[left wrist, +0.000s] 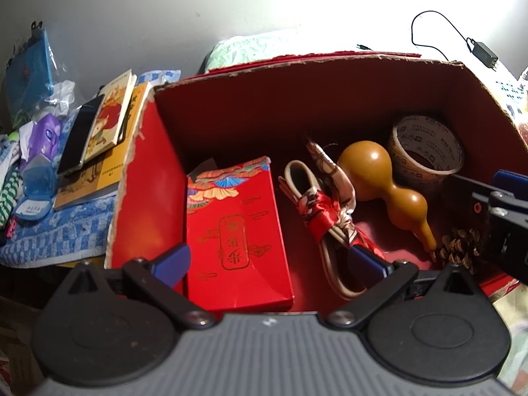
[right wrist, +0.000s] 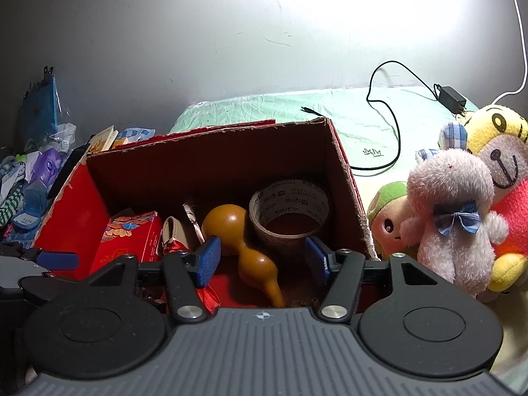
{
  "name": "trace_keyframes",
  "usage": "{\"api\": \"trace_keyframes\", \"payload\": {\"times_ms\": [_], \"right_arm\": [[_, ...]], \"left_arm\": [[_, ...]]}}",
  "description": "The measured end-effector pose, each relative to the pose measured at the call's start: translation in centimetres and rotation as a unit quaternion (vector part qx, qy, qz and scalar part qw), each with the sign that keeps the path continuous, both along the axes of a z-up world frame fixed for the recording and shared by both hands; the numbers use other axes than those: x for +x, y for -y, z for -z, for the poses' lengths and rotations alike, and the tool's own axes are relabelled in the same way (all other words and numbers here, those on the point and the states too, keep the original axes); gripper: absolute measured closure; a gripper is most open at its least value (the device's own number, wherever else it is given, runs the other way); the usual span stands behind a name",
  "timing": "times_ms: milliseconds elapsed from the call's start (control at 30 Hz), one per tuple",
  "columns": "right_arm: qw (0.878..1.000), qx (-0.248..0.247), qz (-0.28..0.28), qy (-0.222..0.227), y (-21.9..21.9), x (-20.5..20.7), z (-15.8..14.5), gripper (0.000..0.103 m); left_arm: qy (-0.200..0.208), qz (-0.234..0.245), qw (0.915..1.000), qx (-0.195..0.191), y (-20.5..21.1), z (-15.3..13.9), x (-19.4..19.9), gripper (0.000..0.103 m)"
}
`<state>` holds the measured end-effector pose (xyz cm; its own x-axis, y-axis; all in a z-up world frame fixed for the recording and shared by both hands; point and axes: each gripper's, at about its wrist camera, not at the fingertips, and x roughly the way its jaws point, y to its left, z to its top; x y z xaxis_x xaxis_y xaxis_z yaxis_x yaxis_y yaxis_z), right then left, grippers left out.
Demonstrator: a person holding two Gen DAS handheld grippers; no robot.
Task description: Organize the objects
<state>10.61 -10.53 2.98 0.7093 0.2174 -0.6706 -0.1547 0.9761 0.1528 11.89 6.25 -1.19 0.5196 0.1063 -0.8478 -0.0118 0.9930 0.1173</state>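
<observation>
An open red cardboard box [left wrist: 297, 105] [right wrist: 214, 158] holds a red gift packet [left wrist: 237, 231] [right wrist: 128, 237], a pale cable bundle tied with red ribbon [left wrist: 330, 221], a brown gourd [left wrist: 379, 181] [right wrist: 231, 227], a printed tape roll [left wrist: 425, 148] [right wrist: 290, 204] and a pine cone [left wrist: 462, 247]. My left gripper [left wrist: 270, 260] hangs open over the box's near left part, above the packet and the cable. My right gripper [right wrist: 264, 260] is open over the near right part; the gourd lies below, between its blue fingers. Neither holds anything.
Left of the box, books [left wrist: 109, 125] with a dark phone [left wrist: 82, 135] lie on a blue towel [left wrist: 59, 234] among small clutter. Plush toys [right wrist: 455, 211] crowd the box's right side. A black charger [right wrist: 452, 97] and its cord lie on green bedding [right wrist: 297, 112] behind.
</observation>
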Motion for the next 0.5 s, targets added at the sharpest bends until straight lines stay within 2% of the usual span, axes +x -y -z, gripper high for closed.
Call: {"api": "trace_keyframes", "payload": {"times_ms": [133, 500], "right_arm": [[1.0, 0.002, 0.0, 0.005, 0.08, -0.12, 0.03, 0.043], [1.0, 0.017, 0.002, 0.013, 0.46, -0.35, 0.02, 0.044]], "left_arm": [[0.005, -0.001, 0.9999, -0.012, -0.29, -0.29, -0.04, 0.002], [0.016, 0.001, 0.9998, -0.013, -0.6, -0.71, 0.06, 0.002]]}}
